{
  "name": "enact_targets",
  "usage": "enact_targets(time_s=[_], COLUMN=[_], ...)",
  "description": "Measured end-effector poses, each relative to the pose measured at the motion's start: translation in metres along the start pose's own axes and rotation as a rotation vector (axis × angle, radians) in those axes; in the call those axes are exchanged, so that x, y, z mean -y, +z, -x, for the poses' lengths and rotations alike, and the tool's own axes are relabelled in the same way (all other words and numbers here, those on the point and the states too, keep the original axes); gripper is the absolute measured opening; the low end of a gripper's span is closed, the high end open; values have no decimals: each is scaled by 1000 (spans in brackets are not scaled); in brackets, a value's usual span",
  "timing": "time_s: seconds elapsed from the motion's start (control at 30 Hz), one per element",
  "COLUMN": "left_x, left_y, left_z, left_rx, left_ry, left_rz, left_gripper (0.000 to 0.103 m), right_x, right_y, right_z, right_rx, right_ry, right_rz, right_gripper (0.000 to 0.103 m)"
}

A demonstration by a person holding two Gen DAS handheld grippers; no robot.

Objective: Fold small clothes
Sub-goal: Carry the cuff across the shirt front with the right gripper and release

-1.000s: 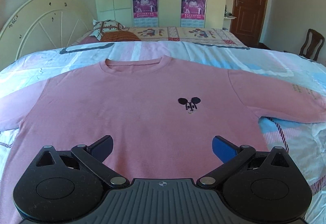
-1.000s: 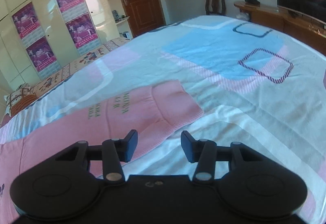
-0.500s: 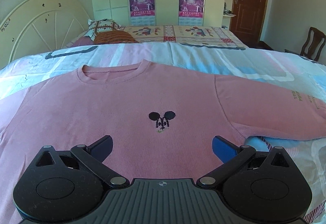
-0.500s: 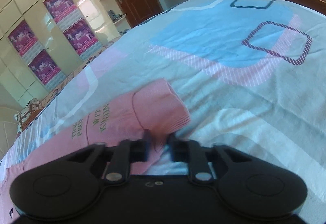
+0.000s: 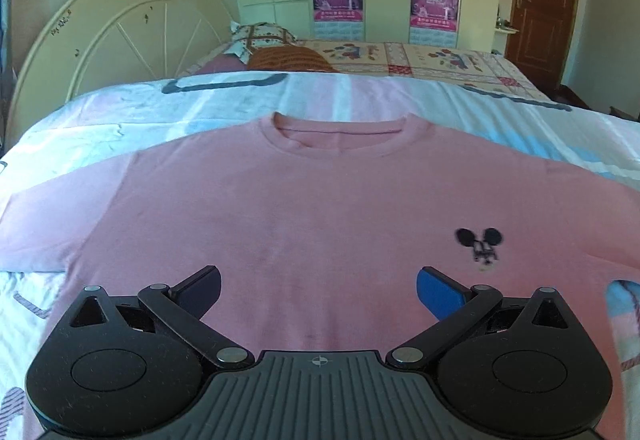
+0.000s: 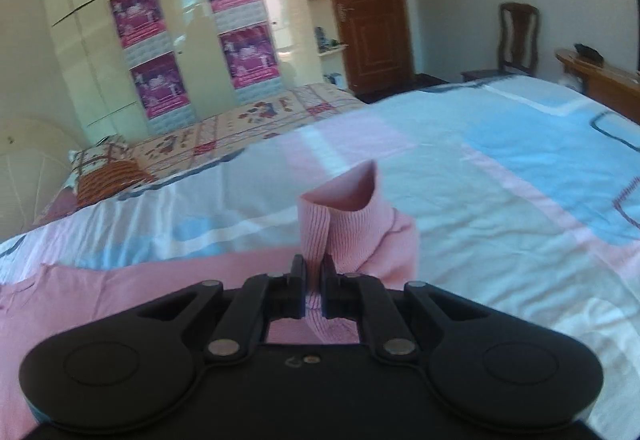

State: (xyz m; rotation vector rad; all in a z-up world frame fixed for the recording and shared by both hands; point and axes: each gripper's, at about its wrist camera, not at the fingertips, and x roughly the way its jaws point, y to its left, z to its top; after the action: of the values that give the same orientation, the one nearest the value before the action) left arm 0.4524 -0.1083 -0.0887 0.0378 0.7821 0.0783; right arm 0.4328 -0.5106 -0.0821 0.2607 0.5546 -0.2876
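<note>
Since a second ago your right gripper (image 6: 314, 282) clamped the pink sweater's (image 5: 320, 208) cuff (image 6: 344, 216) and lifted it; left gripper (image 5: 319, 290) wide open, empty.

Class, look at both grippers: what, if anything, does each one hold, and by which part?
The right gripper is shut on the ribbed sleeve cuff of the pink sweater, pinching its edge. The left gripper is open above the sweater and holds nothing.
</note>
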Motion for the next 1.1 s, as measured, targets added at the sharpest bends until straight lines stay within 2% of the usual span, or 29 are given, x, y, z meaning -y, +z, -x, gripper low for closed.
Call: enact_targets(time_s=[0.2, 0.27, 0.37, 0.5, 0.53, 0.6, 0.67, 0.73, 0.77, 0.83, 0.93, 1.0, 1.07, 1.1], left_x=[-72, -96, -126, -156, -159, -163, -161, -153, -146, -122, -79, -53, -28, -17], left_y=[1, 0, -4, -9, -9, -9, -7, -2, 0, 6, 15, 20, 24, 25], left_z=[-20, -24, -27, -34, -36, -42, -48, -54, -58, -70, -97, -115, -128, -129], left_rx=[15, 8, 15, 12, 13, 5, -1, 4, 4, 3, -46, -85, -109, -94], left_ry=[-70, -110, -124, -154, -160, -178, -218, -275, -315, -403, -472, -498, -475, -456], left_rz=[43, 69, 76, 96, 97, 104, 121, 137, 146, 144, 112, 97, 57, 35], left_gripper=[103, 103, 103, 103, 100, 88, 86, 84, 83, 75, 75, 75, 75, 75], right_x=[-146, -193, -259, -326, -335, -350, -350, -335, -323, -298, -255, -227, -202, -187], right_y=[-22, -36, -62, -101, -112, -137, -142, -138, -131, -120, -105, -96, -90, -87], right_z=[8, 9, 11, 5, -1, -9, 3, 18, 22, 26, 35, 42, 49, 51], right_rx=[-1, -12, -34, -80, -112, -177, -135, -112, -103, -98, -82, -61, -43, -38], right_ry=[189, 233, 310, 362, 363, 345, 339, 338, 322, 264, 171, 107, 43, 16], right_rz=[204, 273, 360, 469, 481, 504, 528, 464, 428, 344, 244, 204, 171, 144], right_gripper=[7, 7, 7, 7, 7, 20, 29, 26, 21, 17, 14, 14, 14, 14])
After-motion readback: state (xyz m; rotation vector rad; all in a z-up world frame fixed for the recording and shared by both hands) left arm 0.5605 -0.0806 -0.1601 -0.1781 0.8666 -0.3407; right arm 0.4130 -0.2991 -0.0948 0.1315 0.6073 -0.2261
